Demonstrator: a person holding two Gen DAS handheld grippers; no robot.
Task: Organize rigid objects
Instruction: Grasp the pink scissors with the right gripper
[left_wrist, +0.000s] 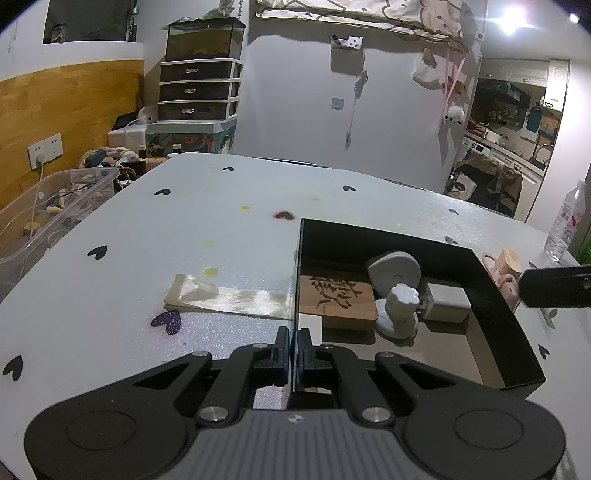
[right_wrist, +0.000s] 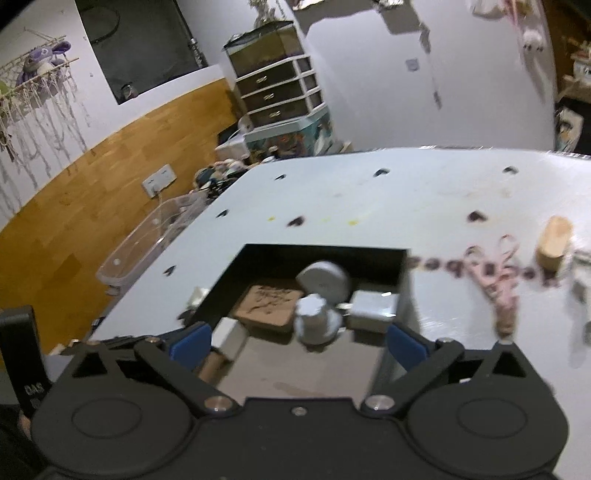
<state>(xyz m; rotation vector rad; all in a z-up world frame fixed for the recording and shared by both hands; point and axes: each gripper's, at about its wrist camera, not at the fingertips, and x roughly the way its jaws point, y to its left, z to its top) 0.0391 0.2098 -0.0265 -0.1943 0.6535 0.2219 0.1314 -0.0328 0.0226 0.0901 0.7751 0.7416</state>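
Left wrist view: left gripper (left_wrist: 294, 345) clamps the black box (left_wrist: 491, 275) wall near the table (left_wrist: 147, 229) edge; right gripper (right_wrist: 295, 341) stands apart, empty.

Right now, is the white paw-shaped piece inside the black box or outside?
Inside. The white paw-shaped piece stands on the floor of the black box, beside the wooden plaque, with the box walls around it.

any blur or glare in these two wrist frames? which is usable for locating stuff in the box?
Left wrist: sharp, lamp flare top right, glare on the clear film strip; black box contents crisp, so use this one. Right wrist: motion-smeared, worst on the pink scissors and wooden block; box items only softened. Both: strong fisheye bending at the edges, dim room.
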